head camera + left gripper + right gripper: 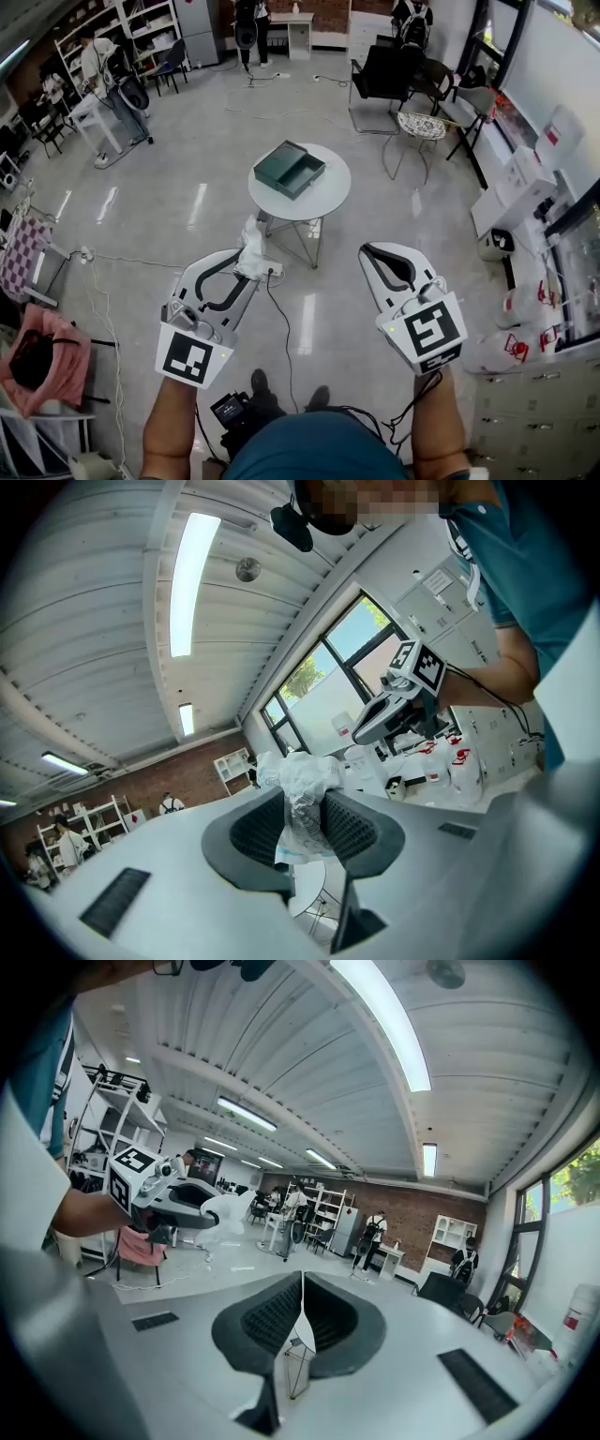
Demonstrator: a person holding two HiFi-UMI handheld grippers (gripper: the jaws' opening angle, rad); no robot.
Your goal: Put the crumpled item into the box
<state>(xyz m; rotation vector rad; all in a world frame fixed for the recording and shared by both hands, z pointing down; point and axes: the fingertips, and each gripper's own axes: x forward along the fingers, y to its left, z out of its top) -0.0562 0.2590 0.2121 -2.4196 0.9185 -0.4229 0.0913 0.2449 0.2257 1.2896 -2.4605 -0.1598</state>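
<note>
A crumpled white item sticks out of the tips of my left gripper, which is shut on it and held in the air in front of the person. In the left gripper view the crumpled white item is pinched between the ribbed pads of that left gripper. An open dark green box lies on a small round white table ahead, beyond both grippers. My right gripper hovers level with the left, its jaws shut and empty. In its own view the right gripper shows its pads touching.
Cables trail over the glossy floor between me and the table. Black chairs and a wire chair stand behind the table. White cabinets line the right side. A pink cloth hangs on a rack at left.
</note>
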